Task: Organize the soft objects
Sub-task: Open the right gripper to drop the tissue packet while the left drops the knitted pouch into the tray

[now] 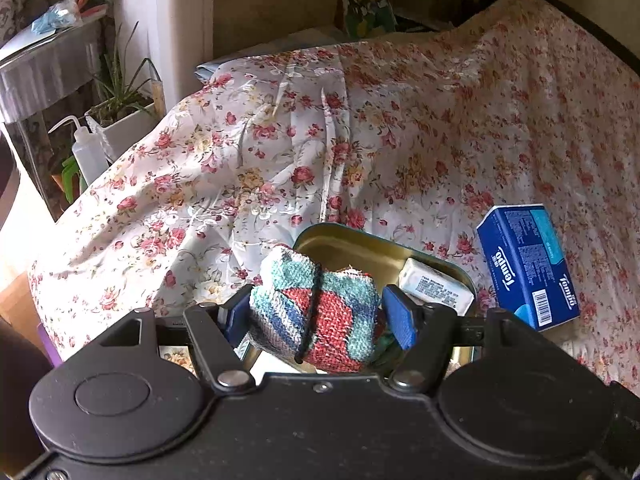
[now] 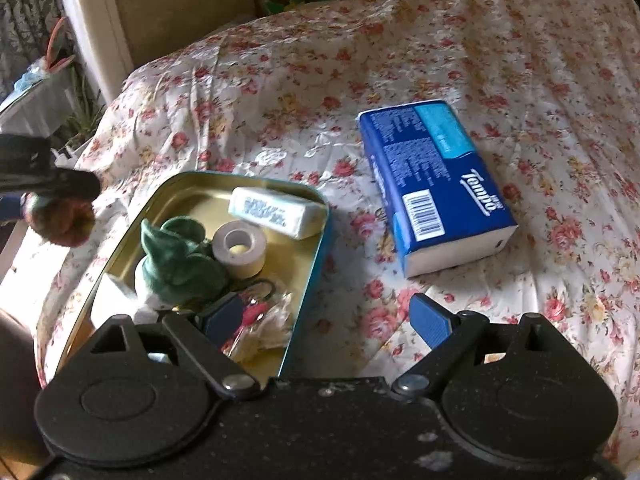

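Left gripper (image 1: 316, 312) clamped on knitted pouch (image 1: 316, 308), hovering over tin (image 2: 312, 248); right gripper (image 2: 332, 320) spread wide, empty. Step: stowing pouch. Next, probably: lower into tin's free corner, release.

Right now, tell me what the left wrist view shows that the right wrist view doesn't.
Only the left wrist view: the knitted striped bundle seen clearly, pressed between the left gripper jaws, and a white squeeze bottle by a potted plant.
Only the right wrist view: the tape roll, the green plush toy, and the right gripper, jaws open and empty.
Both: the open tin, the white packet inside it, the blue tissue pack, the floral sheet.
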A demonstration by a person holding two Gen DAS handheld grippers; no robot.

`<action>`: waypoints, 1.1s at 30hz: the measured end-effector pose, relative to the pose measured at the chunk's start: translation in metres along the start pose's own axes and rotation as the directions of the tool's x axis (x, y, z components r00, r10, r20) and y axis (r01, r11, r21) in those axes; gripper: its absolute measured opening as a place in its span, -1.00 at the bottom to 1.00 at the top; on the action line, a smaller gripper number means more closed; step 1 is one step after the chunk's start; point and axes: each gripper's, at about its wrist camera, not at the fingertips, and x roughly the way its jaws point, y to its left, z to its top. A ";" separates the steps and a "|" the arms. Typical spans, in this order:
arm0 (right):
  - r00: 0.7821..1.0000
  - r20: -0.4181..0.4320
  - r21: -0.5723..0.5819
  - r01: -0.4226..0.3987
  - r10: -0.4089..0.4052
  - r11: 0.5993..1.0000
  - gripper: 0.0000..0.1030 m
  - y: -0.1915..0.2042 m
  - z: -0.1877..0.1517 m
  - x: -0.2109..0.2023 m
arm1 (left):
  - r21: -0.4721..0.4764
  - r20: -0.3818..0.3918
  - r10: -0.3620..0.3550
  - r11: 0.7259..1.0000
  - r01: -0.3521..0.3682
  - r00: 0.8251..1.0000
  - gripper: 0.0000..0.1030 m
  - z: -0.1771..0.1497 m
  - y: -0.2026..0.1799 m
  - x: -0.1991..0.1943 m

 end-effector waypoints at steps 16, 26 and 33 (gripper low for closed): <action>0.998 -0.004 -0.002 -0.055 0.055 0.998 0.75 0.000 -0.002 -0.004 | -0.009 0.038 0.050 0.999 -0.050 0.998 0.51 0.006 -0.013 0.015; 0.999 0.010 0.011 -0.053 0.053 0.999 0.75 -0.004 0.000 -0.008 | 0.021 -0.009 0.055 0.998 -0.055 0.998 0.51 -0.001 -0.019 0.015; 1.000 0.010 0.014 -0.021 0.021 1.000 0.75 -0.006 0.001 -0.008 | 0.064 -0.018 0.073 0.995 -0.071 0.997 0.53 -0.013 -0.026 0.001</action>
